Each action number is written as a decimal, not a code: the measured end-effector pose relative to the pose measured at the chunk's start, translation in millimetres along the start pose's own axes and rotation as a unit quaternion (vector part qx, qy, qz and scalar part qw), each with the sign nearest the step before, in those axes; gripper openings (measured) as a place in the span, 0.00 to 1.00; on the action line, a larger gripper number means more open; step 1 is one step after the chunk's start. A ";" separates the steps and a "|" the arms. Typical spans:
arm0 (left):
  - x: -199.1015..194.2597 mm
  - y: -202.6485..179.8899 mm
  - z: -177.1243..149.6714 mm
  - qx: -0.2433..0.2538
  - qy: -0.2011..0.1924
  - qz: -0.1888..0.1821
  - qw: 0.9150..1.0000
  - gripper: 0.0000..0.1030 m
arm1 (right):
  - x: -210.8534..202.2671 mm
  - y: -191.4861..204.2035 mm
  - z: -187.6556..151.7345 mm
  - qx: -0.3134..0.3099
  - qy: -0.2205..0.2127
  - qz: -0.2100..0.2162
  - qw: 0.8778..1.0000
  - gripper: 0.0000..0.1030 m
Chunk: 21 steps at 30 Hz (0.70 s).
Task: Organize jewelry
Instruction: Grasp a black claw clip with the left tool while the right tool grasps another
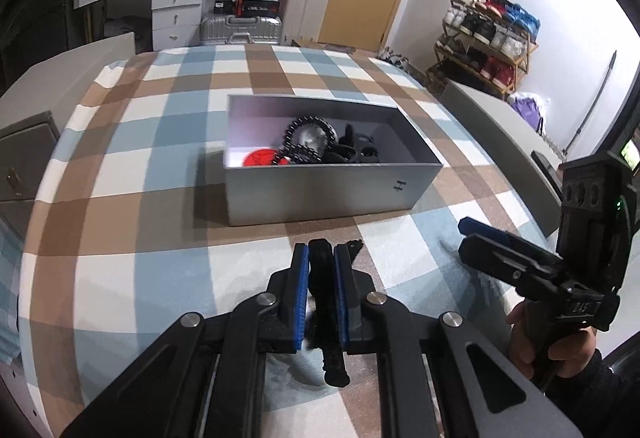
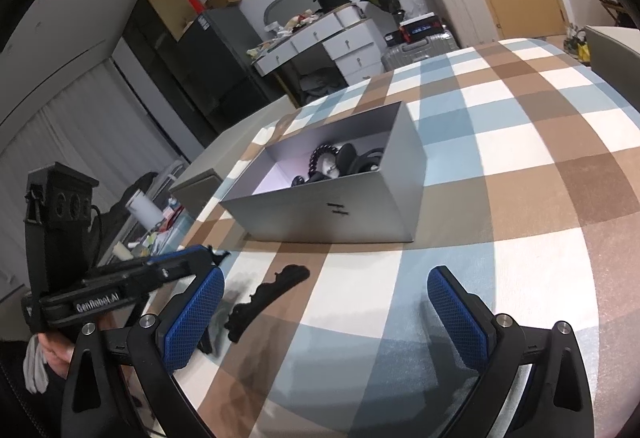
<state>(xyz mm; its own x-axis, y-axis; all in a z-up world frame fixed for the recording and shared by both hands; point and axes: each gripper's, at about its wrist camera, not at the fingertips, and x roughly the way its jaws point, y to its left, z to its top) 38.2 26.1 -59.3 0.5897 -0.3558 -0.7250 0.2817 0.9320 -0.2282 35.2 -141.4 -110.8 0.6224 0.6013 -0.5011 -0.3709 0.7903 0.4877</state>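
Black and limp-looking, the jewelry piece (image 1: 326, 302) is pinched between the blue pads (image 1: 301, 298) of the left gripper (image 1: 321, 258), whose jaws are closed on its upper part. The rest hangs below the pads, its lower end free above the checked cloth of the table (image 1: 160, 165). From the right wrist view the same piece (image 2: 272, 298) shows as a bumpy, irregular strip, perhaps a fabric band or a beaded strand; which one cannot be told. It looks light and soft, likely to sag and swing, so a hold near its middle would keep both ends from trailing. It does not look fragile, though a thin strand could slip from smooth pads.

Ahead of the jaws, well apart from them, stands the open grey box (image 1: 320, 193), already holding a dark beaded bracelet (image 1: 308, 135), a red item (image 1: 260, 159) and other black pieces. Judging by that, the strip belongs in there next.

Off to the right of the closed jaws, the right gripper (image 2: 324, 312) hovers above the table with its jaws spread wide and nothing between them, held by a hand (image 1: 548, 342).
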 end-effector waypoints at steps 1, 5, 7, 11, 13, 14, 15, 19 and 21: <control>-4.1 1.7 -0.4 -0.003 -0.005 0.003 1.000 0.07 | 1.8 2.5 0.1 -0.005 0.005 -0.002 1.000 1.00; -20.5 15.1 -3.4 -0.014 -0.029 0.023 0.999 0.07 | 12.7 14.6 -2.5 -0.011 0.036 0.017 0.999 1.00; -25.7 22.3 -5.2 -0.020 -0.036 0.029 0.999 0.07 | 22.8 24.1 -4.4 -0.009 0.059 0.032 0.998 1.00; -31.4 38.6 -11.0 -0.043 -0.043 0.035 0.998 0.07 | 44.3 50.8 -5.7 -0.035 0.084 0.039 0.995 0.98; -33.0 45.3 -14.2 -0.051 -0.046 0.037 0.997 0.07 | 56.2 63.5 -4.4 -0.051 0.096 0.031 0.994 0.97; -33.7 47.7 -15.4 -0.054 -0.048 0.037 0.997 0.07 | 61.2 65.7 -3.3 -0.055 0.100 0.026 0.993 0.95; -35.3 49.6 -16.8 -0.056 -0.050 0.037 0.996 0.07 | 68.0 70.3 -2.7 -0.058 0.108 0.019 0.992 0.94; -39.4 59.4 -21.2 -0.067 -0.055 0.031 0.996 0.07 | 91.1 80.4 -5.2 -0.074 0.134 -0.024 0.988 0.82; -40.5 63.4 -23.7 -0.071 -0.055 0.030 0.995 0.07 | 94.7 86.6 -7.2 -0.098 0.130 -0.050 0.985 0.76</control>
<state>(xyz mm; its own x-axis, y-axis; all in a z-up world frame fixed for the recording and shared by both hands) 14.3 101.3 -59.8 0.6843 -0.2967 -0.6661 0.1377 0.9496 -0.2815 57.0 -15.2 -121.2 0.4744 0.5096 -0.7178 -0.4597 0.8388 0.2918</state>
